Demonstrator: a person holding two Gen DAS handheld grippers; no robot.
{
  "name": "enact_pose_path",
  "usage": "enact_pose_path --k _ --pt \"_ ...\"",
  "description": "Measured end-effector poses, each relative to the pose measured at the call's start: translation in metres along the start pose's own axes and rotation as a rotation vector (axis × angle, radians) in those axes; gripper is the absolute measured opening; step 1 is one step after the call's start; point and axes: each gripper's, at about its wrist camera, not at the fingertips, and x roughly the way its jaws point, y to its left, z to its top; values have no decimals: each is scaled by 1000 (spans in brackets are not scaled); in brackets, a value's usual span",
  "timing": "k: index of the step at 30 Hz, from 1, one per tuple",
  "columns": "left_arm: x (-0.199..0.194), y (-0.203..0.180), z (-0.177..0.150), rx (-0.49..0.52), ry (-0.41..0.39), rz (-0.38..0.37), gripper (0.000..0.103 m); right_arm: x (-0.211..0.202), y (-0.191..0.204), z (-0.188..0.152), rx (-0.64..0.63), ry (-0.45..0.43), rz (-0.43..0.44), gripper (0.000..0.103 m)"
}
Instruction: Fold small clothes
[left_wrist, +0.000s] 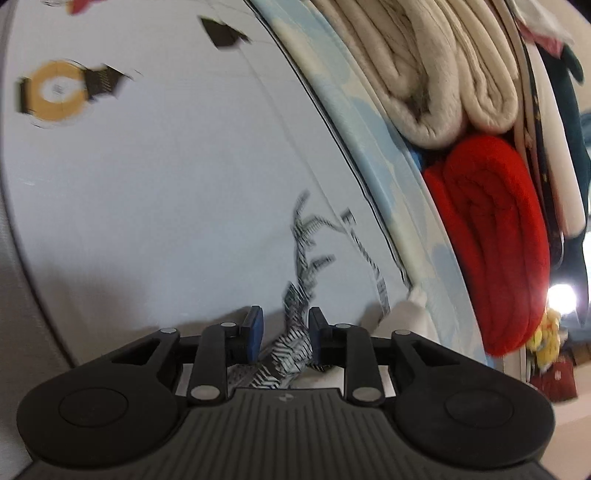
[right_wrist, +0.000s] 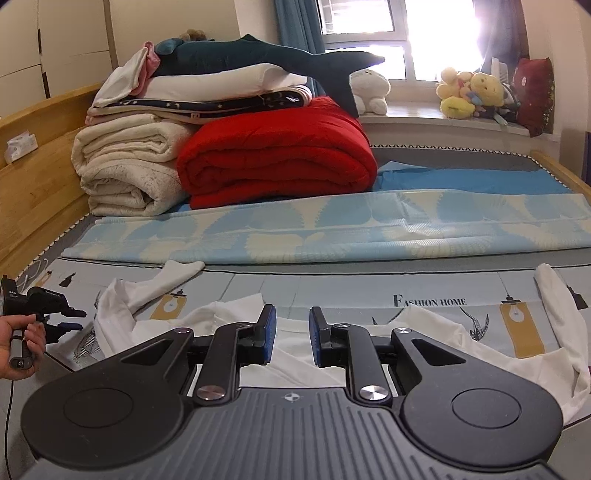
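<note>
A small white long-sleeved shirt (right_wrist: 295, 350) lies spread on the printed bed sheet (right_wrist: 332, 291), one sleeve (right_wrist: 173, 277) reaching up left, the other (right_wrist: 561, 306) at the right. My right gripper (right_wrist: 292, 332) is open just above the shirt's middle, holding nothing. My left gripper (right_wrist: 72, 320) shows in the right wrist view at the far left, open, beside the shirt's left edge. In the blurred, tilted left wrist view my left gripper (left_wrist: 285, 328) is open over the sheet (left_wrist: 166, 184), with a bit of white shirt (left_wrist: 410, 310) at its right.
Folded cream blankets (right_wrist: 125, 166) and a red blanket (right_wrist: 280, 151) are stacked at the bed's far left, with pillows and a plush shark (right_wrist: 258, 51) on top. A light blue patterned cloth (right_wrist: 332, 229) lies across the bed. A wooden bed frame (right_wrist: 33, 192) runs along the left.
</note>
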Motion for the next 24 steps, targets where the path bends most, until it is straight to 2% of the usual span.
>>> enact_pose_path --k 6,9,13,14,15,16,19,24 --pt "20 -36 -24 158 79 -41 29 7 -7 -2 23 26 5 21" --pt "28 -53 -36 258 106 -23 39 11 -6 -3 21 34 9 21" --pt "29 -63 -43 300 128 -37 40 12 -1 -2 8 28 18 21" --pt "29 -66 -45 316 137 -40 37 12 1 -2 4 25 20 21" --pt "28 -69 -47 349 139 -36 22 12 2 -1 -1 23 20 21" --pt "29 -73 -47 377 133 -29 14 13 3 -1 -5 23 21 21" --pt "21 -80 -51 435 104 -21 11 14 5 -1 -7 24 19 21" --pt "-12 -93 -52 407 30 -12 10 15 8 1 -5 16 19 21"
